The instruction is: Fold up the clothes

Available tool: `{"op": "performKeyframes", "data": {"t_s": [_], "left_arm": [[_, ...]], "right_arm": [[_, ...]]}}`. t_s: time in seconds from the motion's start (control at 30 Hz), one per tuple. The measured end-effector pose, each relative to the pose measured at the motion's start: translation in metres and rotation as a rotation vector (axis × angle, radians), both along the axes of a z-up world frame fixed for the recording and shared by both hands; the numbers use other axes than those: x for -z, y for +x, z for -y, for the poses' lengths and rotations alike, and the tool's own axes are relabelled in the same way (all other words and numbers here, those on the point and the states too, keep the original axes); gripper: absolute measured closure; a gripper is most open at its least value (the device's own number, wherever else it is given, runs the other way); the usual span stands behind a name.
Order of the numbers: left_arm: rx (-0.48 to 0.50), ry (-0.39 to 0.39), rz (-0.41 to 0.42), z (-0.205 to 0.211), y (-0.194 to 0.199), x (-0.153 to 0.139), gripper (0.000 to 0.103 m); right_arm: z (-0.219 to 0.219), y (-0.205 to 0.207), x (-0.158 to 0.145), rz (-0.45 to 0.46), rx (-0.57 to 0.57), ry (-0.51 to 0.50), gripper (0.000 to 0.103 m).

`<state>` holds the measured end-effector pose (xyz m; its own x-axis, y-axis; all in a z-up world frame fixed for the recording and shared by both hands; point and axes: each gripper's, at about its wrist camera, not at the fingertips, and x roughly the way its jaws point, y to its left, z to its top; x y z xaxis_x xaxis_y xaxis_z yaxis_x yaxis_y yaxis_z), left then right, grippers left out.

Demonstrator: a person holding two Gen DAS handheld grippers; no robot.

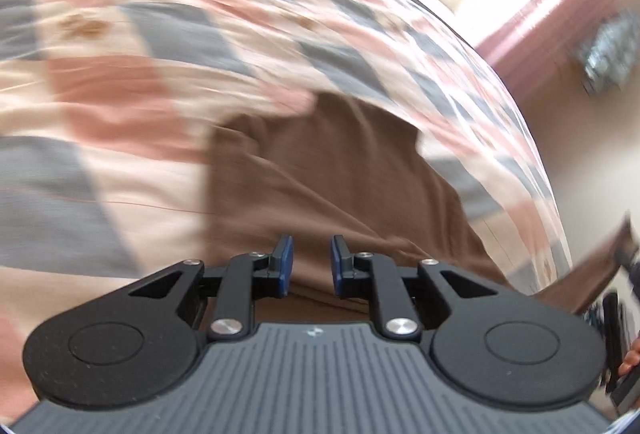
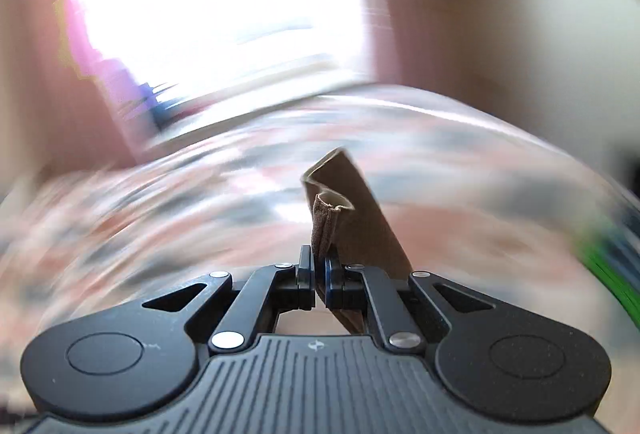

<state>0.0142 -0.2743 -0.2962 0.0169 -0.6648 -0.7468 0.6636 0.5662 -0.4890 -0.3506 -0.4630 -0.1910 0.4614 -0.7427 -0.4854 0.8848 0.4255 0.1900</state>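
In the right wrist view, an edge of the brown garment [image 2: 352, 210] is pinched between the nearly closed jaws of the right hand-held gripper [image 2: 319, 266], and the cloth is seen standing up past the fingertips in a rolled fold. In the left wrist view, the left hand-held gripper [image 1: 311, 262] is held with a narrow gap between its blue pads [image 1: 285, 254], nothing clamped, just above the garment's near part. Beyond it, the garment [image 1: 320, 170] is spread on the patterned bedspread [image 1: 120, 74], a straight left edge being visible. A fold appears to be in hand, the lifted edge being carried. How many folds are made cannot be judged through the blur. The held edge would need laying down squarely.
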Motion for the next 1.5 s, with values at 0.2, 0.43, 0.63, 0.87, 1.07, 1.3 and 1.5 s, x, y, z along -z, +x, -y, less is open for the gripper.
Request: {"op": "performKeyframes", "data": {"t_s": [0.2, 0.43, 0.63, 0.87, 1.07, 1.3, 1.5], "left_arm": [[-0.196, -0.005, -0.084, -0.062, 0.065, 0.013, 0.088], [-0.272, 0.0, -0.226, -0.086, 0.1, 0.056, 0.077], [-0.238, -0.092, -0.428, -0.047, 0.097, 0.082, 0.051], [-0.234, -0.059, -0.547, 0.004, 0.1, 0.121, 0.066], [-0.113, -0.157, -0.406, 0.005, 0.084, 0.069, 0.101], [-0.092, -0.063, -0.206, -0.013, 0.074, 0.048, 0.1], [-0.156, -0.133, -0.168, -0.03, 0.075, 0.035, 0.101]], "right_arm": [[-0.052, 0.196, 0.044, -0.015, -0.418, 0.003, 0.097], [-0.086, 0.256, 0.141, -0.191, -0.548, 0.337, 0.083], [-0.083, 0.181, 0.127, -0.179, -0.446, 0.413, 0.049], [-0.039, 0.1, 0.116, -0.161, -0.206, 0.452, 0.049], [0.005, 0.053, 0.105, -0.141, -0.057, 0.386, 0.049], [0.043, 0.039, 0.118, -0.154, -0.059, 0.371, 0.049], [0.07, 0.042, 0.122, -0.162, -0.1, 0.363, 0.05]]}}
